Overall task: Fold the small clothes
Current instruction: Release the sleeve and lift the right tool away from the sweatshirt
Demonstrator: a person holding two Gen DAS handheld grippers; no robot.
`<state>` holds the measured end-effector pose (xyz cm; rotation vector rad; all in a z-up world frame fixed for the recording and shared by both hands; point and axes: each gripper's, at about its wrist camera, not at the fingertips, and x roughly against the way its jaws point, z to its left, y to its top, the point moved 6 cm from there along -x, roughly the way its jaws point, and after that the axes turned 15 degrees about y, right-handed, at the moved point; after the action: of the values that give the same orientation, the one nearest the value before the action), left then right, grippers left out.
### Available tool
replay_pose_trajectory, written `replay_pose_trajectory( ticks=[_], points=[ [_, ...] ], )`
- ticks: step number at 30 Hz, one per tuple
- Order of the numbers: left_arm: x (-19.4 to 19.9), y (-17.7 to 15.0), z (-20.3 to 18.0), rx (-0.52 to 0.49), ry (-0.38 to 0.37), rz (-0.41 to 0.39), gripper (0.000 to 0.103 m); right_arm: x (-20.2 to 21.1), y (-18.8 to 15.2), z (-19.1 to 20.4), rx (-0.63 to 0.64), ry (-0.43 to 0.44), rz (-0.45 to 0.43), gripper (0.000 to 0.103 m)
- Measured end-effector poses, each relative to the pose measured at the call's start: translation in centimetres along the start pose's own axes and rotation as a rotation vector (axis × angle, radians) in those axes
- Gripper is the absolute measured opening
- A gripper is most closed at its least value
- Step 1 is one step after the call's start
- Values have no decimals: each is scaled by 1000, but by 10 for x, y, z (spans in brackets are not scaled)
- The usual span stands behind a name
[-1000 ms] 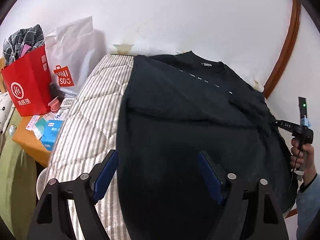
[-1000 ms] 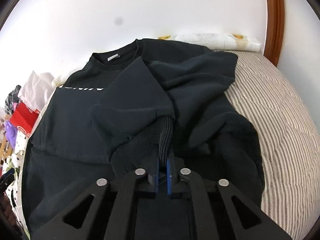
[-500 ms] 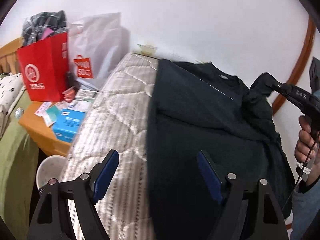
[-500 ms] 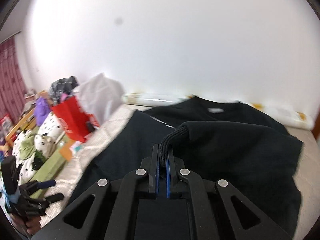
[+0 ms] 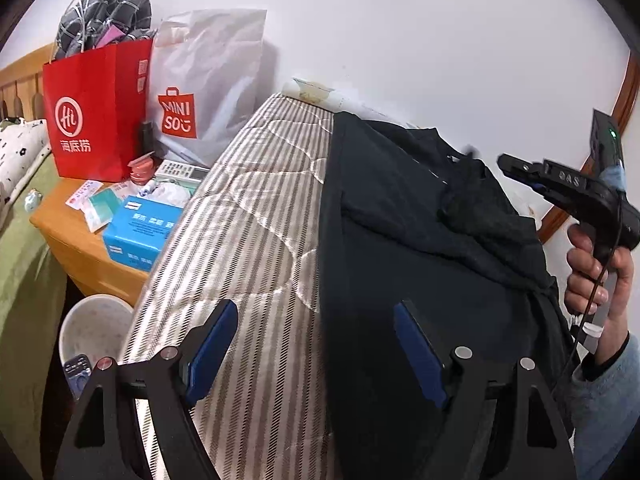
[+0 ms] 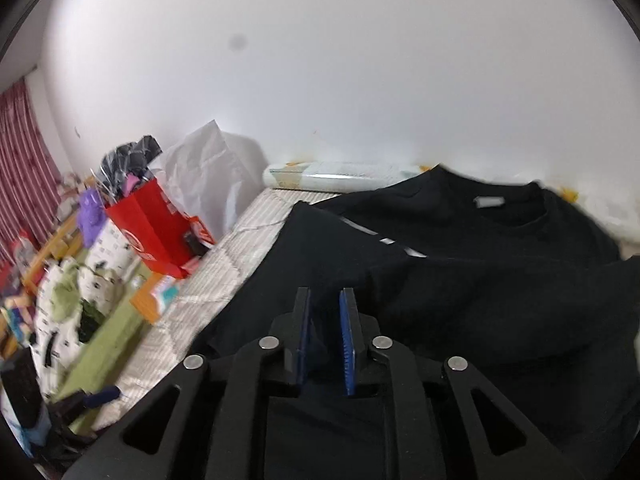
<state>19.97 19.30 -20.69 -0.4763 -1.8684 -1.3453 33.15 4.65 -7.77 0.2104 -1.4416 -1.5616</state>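
Observation:
A black sweatshirt (image 5: 400,240) lies spread on a striped mattress (image 5: 256,208), collar toward the wall. One sleeve (image 5: 480,208) is folded over across its body. My left gripper (image 5: 316,312) hangs open and wide above the shirt's left edge, one finger over the mattress and the other over the cloth. A hand holds my right gripper (image 5: 504,162) above the folded sleeve. In the right wrist view its jaws (image 6: 324,300) are opening, a narrow gap between the blue pads (image 6: 347,320) with nothing pinched, and the sweatshirt (image 6: 480,300) lies below.
Left of the bed, a wooden nightstand (image 5: 68,236) carries a red paper bag (image 5: 96,112), a white shopping bag (image 5: 208,88), a blue tissue box (image 5: 140,232) and a remote (image 5: 180,170). A white bin (image 5: 96,328) stands below. A white wall backs the mattress.
The right gripper lifted the sleeve cuff and carried it left across the shirt, then parted its jaws and let the cuff go. The left gripper drifted a little and stayed open.

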Motion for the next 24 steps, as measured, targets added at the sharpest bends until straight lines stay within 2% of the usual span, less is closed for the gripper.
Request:
replay_pose_trajectory(
  ticks=[2, 7, 12, 15, 19, 24],
  points=[
    [-2, 0, -3, 3, -14, 2, 79, 11, -5, -6, 27, -29, 4, 35],
    [-2, 0, -14, -9, -39, 2, 79, 39, -33, -33, 75, -137, 48, 37],
    [0, 2, -22, -24, -46, 4, 79, 68, -68, -70, 54, -243, 89, 40],
    [3, 3, -28, -37, -40, 4, 79, 90, -85, -95, 0, -284, 81, 40],
    [7, 6, -38, -52, -45, 2, 79, 123, -103, -134, -137, -305, 44, 40],
    [6, 14, -66, -100, -51, 8, 78, 155, -123, -177, -285, -348, 6, 40]
  ],
)
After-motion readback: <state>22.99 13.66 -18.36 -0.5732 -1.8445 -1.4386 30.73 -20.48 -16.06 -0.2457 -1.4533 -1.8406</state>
